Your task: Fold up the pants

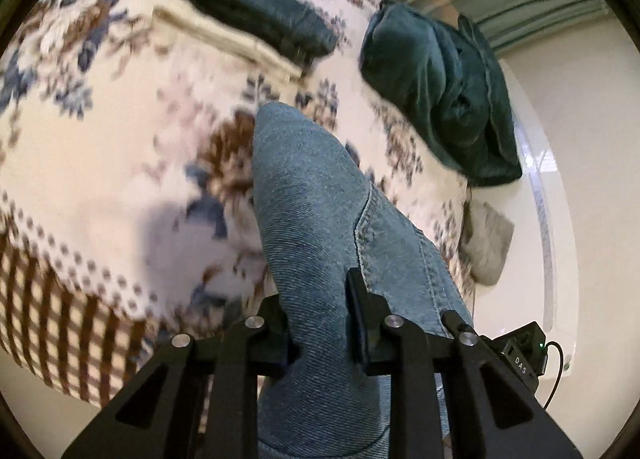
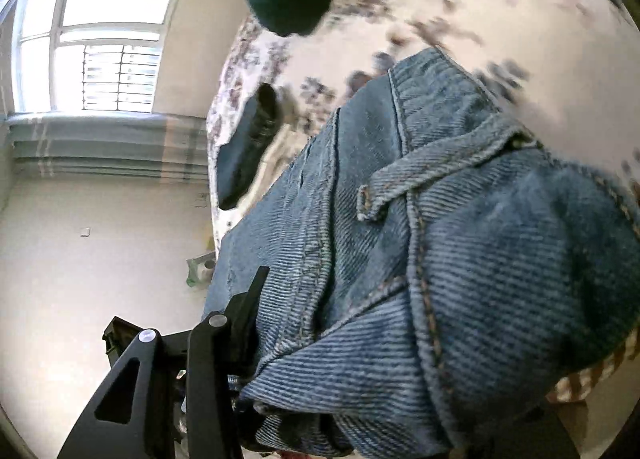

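We saw the left gripper [image 1: 320, 323] pinching a thick fold of the blue jeans [image 1: 316, 195], its two black fingers [image 1: 362, 315] pressed against the denim on either side, the cloth rising from between them and hanging above the near edge of the floral bedspread [image 1: 100, 131]. Toward the far side of the bed lay a folded dark green garment [image 1: 256, 7] on top of a folded cream one [image 1: 224, 39], and near the bed's right edge sat a crumpled teal blanket [image 1: 440, 91], with a grey cloth [image 1: 486, 243] hanging just below it. In the right wrist view the right gripper [image 2: 304, 343] was buried in the waistband end of the jeans [image 2: 460, 243]; only its left finger [image 2: 244, 319] showed, pressed to the denim, so we could not tell how its jaws stood. A window [image 2: 92, 43] lit the wall behind.
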Available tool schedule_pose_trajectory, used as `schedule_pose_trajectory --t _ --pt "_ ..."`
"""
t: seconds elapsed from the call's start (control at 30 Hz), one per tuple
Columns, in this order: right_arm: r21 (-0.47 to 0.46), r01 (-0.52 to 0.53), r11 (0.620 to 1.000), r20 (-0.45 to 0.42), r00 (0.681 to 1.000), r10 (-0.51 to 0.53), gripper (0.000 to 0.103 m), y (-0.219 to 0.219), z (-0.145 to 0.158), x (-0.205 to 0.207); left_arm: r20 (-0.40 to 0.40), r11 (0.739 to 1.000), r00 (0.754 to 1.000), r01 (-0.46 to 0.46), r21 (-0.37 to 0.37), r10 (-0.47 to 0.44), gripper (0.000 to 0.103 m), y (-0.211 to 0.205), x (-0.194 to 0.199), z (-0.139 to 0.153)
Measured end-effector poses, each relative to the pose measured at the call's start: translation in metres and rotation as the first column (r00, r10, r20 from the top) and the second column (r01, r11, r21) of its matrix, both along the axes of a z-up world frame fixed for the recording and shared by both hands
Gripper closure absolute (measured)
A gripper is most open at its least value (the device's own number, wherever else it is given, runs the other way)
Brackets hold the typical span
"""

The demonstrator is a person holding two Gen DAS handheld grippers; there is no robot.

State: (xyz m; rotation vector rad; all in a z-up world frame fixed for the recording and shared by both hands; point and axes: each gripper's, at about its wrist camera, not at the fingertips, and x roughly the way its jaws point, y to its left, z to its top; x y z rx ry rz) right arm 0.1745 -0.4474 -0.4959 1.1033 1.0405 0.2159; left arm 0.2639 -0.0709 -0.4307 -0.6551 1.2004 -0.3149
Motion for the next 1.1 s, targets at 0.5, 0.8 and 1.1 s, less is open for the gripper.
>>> schedule_pose_trajectory --t 0.5,0.8,1.1 --pt "-0.020 0.037 0.999 0.111 0.993 -0.035 0.054 0.134 0.050 0.299 0.090 0.999 0.996 -0.023 -0.033 0.025 0.083 0.126 0.269 0.059" --pt "-0.038 0.027 0.999 0.132 0.991 -0.022 0.054 0.214 -0.024 0.457 0.133 0.999 0.991 0.001 0.038 -0.006 0.083 0.195 0.421 0.007" --pt "-0.057 -0.076 0.996 -0.053 0.996 0.073 0.041 0.226 -0.095 0.463 0.020 0.993 1.000 0.018 0.113 -0.020 0.073 0.221 0.412 -0.070"
